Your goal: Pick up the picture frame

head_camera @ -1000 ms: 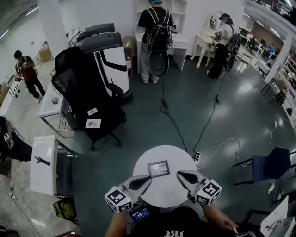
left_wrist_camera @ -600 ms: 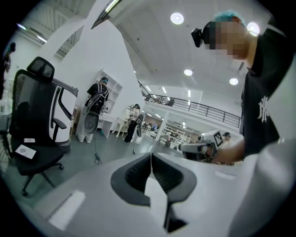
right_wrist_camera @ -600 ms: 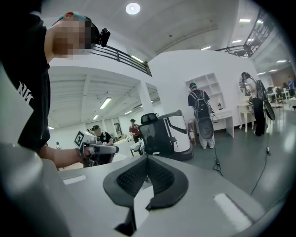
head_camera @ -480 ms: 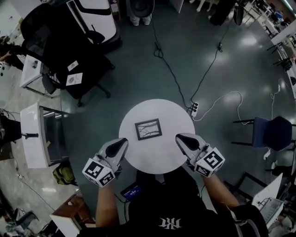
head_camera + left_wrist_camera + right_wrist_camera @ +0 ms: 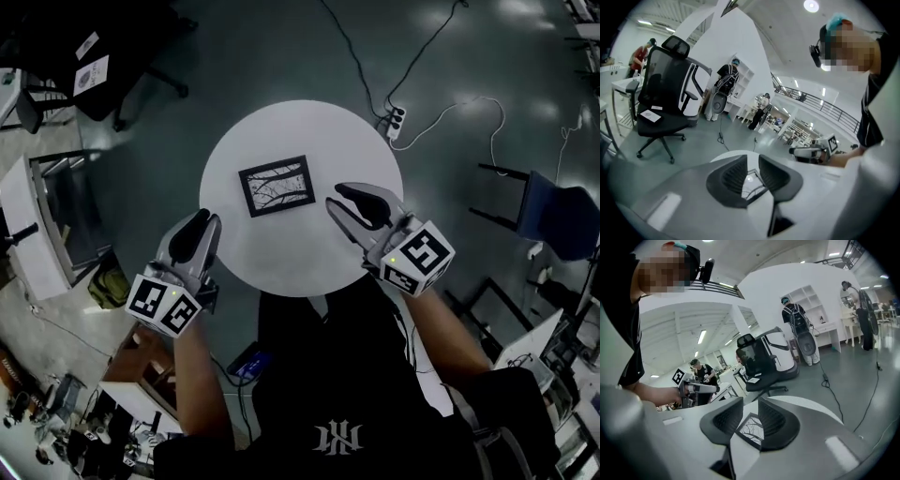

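Observation:
A black picture frame (image 5: pixel 277 186) with a branch drawing lies flat on the round white table (image 5: pixel 309 253), left of its middle. My left gripper (image 5: pixel 201 223) hovers at the table's near-left edge and points toward the frame. Its jaws are opening and nothing is between them. My right gripper (image 5: pixel 335 200) hovers over the table just right of the frame. Its jaws are opening too and hold nothing. In the left gripper view the frame (image 5: pixel 753 184) shows through the gap of that gripper (image 5: pixel 751 168). The right gripper view shows the frame (image 5: pixel 751 430) beyond its gripper (image 5: pixel 750 420).
A black office chair (image 5: pixel 66 47) stands at the far left and a blue chair (image 5: pixel 558 211) at the right. A power strip (image 5: pixel 394 122) with cables lies on the floor beyond the table. A white desk (image 5: pixel 23 225) is at the left. People stand far off (image 5: pixel 726 84).
The head view has tipped down onto the table. Both grippers came down toward the table on either side of the frame, and their jaws went from shut to partly open.

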`<action>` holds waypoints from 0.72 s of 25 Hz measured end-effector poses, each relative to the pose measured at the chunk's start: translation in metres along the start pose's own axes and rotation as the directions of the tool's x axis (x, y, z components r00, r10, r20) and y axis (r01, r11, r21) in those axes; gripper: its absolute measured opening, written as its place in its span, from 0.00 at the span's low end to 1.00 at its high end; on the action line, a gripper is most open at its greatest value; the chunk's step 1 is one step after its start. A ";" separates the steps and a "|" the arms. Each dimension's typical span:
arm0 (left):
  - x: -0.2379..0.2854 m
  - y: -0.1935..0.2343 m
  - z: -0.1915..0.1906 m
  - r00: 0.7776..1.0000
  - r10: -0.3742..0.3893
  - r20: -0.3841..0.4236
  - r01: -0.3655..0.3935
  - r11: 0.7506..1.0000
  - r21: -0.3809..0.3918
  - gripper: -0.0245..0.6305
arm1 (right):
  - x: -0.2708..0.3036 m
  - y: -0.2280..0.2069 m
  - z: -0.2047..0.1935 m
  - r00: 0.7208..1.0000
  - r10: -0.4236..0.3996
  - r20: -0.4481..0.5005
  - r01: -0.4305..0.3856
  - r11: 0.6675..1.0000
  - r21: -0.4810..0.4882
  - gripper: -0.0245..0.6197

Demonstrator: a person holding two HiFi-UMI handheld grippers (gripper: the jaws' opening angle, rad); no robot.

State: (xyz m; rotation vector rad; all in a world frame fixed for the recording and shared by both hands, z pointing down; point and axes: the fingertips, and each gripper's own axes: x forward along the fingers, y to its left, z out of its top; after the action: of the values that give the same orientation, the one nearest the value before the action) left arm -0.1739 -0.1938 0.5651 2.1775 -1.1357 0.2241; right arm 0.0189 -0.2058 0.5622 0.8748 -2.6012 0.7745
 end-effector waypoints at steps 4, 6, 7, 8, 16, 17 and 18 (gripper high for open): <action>0.020 0.023 -0.041 0.996 0.010 -0.087 -0.013 0.999 -0.039 0.18 | 0.032 -0.012 -0.043 0.996 0.012 -0.083 -0.007 0.998 0.060 0.22; 0.028 0.035 -0.055 0.994 0.013 -0.113 -0.020 0.998 -0.063 0.19 | 0.044 -0.016 -0.060 0.994 0.009 -0.112 -0.001 0.997 0.076 0.24; 0.031 0.039 -0.062 0.992 0.014 -0.125 -0.023 0.997 -0.074 0.19 | 0.048 -0.018 -0.068 0.992 0.005 -0.126 0.006 0.996 0.084 0.25; 0.035 0.042 -0.069 0.990 0.014 -0.138 -0.025 0.996 -0.084 0.20 | 0.051 -0.021 -0.077 0.990 -0.002 -0.139 0.015 0.996 0.091 0.26; 0.069 0.046 -0.129 0.968 0.012 -0.251 -0.037 0.995 -0.098 0.24 | 0.068 -0.042 -0.136 0.967 -0.063 -0.248 0.098 0.986 0.134 0.28; 0.072 0.047 -0.135 0.963 0.016 -0.269 -0.042 0.995 -0.092 0.25 | 0.069 -0.044 -0.140 0.964 -0.070 -0.255 0.107 0.985 0.135 0.28; 0.074 0.049 -0.140 0.958 0.019 -0.286 -0.046 0.995 -0.088 0.25 | 0.071 -0.047 -0.143 0.963 -0.076 -0.259 0.114 0.984 0.137 0.28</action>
State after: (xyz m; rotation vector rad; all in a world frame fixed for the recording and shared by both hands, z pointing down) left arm -0.1463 -0.1751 0.7276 1.9694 -0.9974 0.4738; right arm 0.0073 -0.1882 0.7273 0.8719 -2.2846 0.9964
